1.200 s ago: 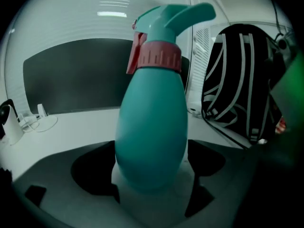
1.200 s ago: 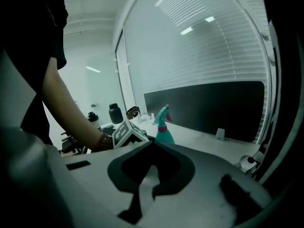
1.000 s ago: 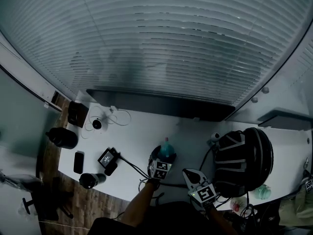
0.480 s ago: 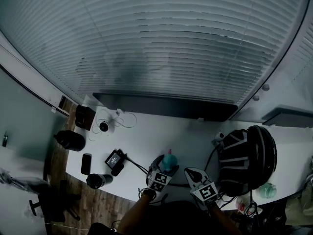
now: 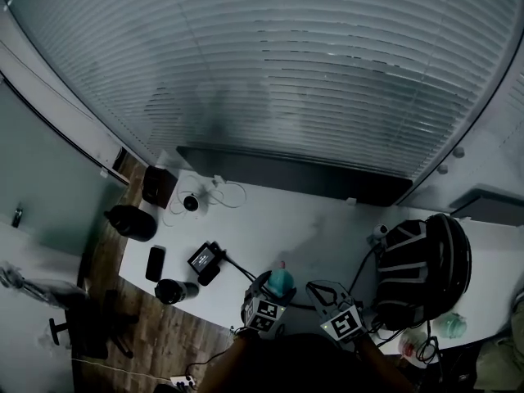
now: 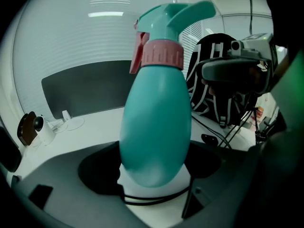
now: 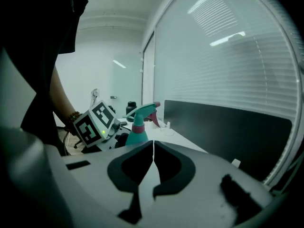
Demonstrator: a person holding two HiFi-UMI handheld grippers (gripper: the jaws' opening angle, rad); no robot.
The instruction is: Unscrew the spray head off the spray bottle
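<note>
Left gripper: clamped wide round the upright bottle.
Spray head: above left jaws, on bottle.
Right gripper: closed, empty, just right of bottle.

Teal spray bottle, egg-shaped body, upright and clamped low on its body between the jaws of the left hand-held gripper; teal spray head, pink collar and trigger seated on top, above the jaws.

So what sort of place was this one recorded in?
Probably an office: a long white desk under a big window with slatted blinds, and a black backpack lying on the desk.
</note>
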